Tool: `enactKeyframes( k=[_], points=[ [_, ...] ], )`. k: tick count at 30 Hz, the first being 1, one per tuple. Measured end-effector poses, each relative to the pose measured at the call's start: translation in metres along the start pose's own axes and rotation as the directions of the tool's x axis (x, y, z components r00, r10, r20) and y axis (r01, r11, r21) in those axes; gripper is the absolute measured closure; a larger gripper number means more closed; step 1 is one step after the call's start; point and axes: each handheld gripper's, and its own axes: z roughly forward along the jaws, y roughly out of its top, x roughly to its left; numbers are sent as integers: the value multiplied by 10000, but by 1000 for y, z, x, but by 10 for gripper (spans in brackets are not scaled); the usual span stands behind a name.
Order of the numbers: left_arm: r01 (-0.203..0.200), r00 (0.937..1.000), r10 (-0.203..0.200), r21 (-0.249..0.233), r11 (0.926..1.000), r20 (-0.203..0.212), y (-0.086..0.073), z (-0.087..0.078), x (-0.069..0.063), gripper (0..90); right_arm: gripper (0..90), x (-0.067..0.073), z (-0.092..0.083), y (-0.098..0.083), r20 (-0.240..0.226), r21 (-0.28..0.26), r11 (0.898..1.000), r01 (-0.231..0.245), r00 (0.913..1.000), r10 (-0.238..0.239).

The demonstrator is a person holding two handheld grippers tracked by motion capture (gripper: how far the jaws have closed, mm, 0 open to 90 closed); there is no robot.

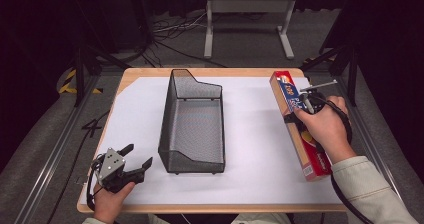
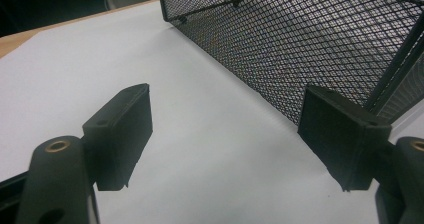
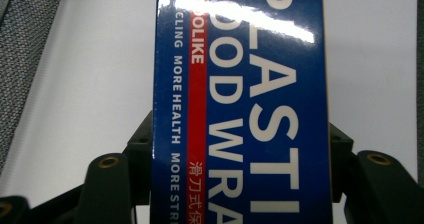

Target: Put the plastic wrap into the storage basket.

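The wrap box (image 1: 299, 129) lies lengthwise along the tabletop's (image 1: 250, 149) right edge, and the right gripper (image 3: 240, 149) straddles its middle, jaws pressed to its long sides (likely to balance it). The left gripper (image 1: 131, 160) rests near the mesh basket (image 1: 192, 121), jaws spread and empty.

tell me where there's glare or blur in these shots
Right gripper view: a white glare streak crosses the top of the plastic wrap box, and its close lettering looks slightly soft. Left gripper view: the mesh basket is fairly sharp, and the jaws cast soft shadows on the white table cover. High view: the table is evenly lit and the surroundings fall into darkness.
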Motion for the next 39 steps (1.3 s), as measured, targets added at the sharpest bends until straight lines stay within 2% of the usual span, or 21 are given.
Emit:
enactKeyframes(
  k=[5,12,17,20,21,22,26,28,32,39],
  points=[
    [38,10000,-38,28,10000,32,0,0,-1,224,395,14,-5,3,-238,4,9999,167,9996,-167],
    [60,10000,-60,-34,10000,-14,-1,-3,1,224,395,43,-8,8,-617,6,9985,538,9966,-537],
    [29,10000,-29,-57,10000,-37,-1,-5,1,224,394,65,-10,12,-927,-69,9960,895,9916,-898],
    [76,10000,-76,-57,10000,-20,-1,-5,1,224,394,76,-12,15,-1152,-143,9954,950,9887,-960],
    [76,10000,-76,-57,10000,-20,-1,-5,1,224,394,76,-12,15,-1152,-143,9954,950,9887,-960],
    [49,10000,-49,-65,10000,-4,-1,-5,1,224,394,84,-13,16,-1318,-233,9943,1038,9856,-1060],
    [36,10000,-36,-73,10000,12,-1,-4,1,224,394,100,-15,19,-1383,-279,9912,1293,9816,-1319],
    [35,10000,-35,-73,10000,20,-1,-4,1,224,394,102,-16,20,-1402,-300,9905,1345,9805,-1374],
    [16,10000,-16,-94,10000,69,0,-4,1,224,394,117,-18,23,-1498,-422,9878,1502,9765,-1549],
    [32,10000,-31,-120,9999,93,0,-3,1,224,393,136,-16,29,-1623,-379,9841,1736,9706,-1775]
  ],
)
